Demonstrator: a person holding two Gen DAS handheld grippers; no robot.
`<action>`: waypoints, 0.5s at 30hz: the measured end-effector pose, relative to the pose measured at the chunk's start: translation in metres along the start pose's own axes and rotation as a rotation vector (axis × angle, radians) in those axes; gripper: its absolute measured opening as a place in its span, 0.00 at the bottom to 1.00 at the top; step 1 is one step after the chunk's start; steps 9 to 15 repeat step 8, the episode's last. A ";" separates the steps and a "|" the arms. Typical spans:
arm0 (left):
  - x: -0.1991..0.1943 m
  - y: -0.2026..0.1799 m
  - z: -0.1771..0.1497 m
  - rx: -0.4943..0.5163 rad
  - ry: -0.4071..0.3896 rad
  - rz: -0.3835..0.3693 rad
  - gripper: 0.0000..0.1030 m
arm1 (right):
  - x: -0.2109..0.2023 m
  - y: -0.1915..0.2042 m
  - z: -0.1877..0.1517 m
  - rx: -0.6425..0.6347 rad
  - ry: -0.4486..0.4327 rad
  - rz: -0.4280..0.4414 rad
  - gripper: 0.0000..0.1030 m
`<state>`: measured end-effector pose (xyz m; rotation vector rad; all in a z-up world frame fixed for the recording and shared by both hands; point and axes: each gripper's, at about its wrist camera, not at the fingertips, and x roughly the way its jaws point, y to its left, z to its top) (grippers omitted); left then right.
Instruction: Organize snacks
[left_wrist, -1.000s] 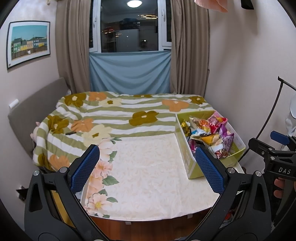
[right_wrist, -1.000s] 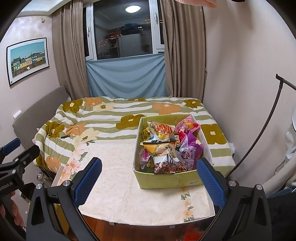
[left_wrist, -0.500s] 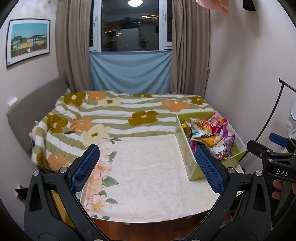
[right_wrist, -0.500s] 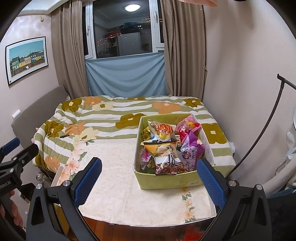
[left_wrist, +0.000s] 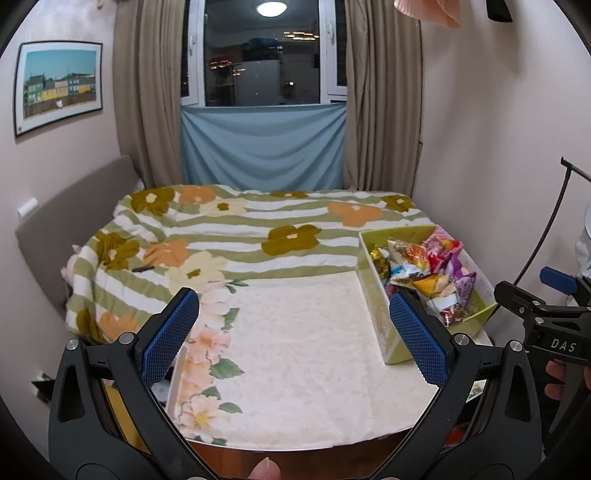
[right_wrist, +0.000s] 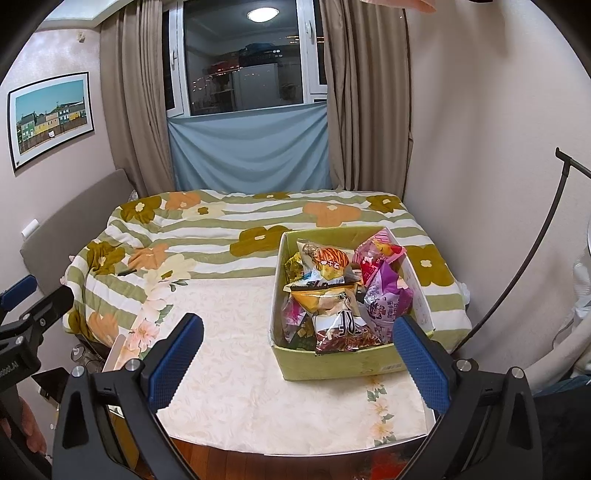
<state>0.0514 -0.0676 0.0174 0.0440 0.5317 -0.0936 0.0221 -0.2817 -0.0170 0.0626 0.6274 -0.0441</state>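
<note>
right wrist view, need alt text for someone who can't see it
A green cardboard box heaped with colourful snack packets sits on a cream floral tablecloth, ahead of the open, empty right gripper. Behind the table is a bed with a striped flower-print blanket under a curtained window. The left gripper shows at the left edge.

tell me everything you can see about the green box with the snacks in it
The box is an open-topped rectangular carton, yellow-green outside, pale inside, looking like cardboard, with a small label on its near wall. It sits upright on the cream floral cloth, on the table's right side, its far end at the striped blanket. Crinkly snack bags in orange, pink, purple and white fill it in a loose heap. Neither tongs touches it.
</note>
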 end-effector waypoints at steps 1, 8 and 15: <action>0.001 0.001 0.000 0.000 -0.002 0.002 1.00 | 0.001 0.000 0.001 0.000 0.000 0.000 0.99; 0.001 0.004 0.000 0.003 -0.026 0.001 1.00 | 0.004 0.003 0.003 0.014 -0.001 -0.008 0.99; 0.001 0.004 0.000 0.003 -0.026 0.001 1.00 | 0.004 0.003 0.003 0.014 -0.001 -0.008 0.99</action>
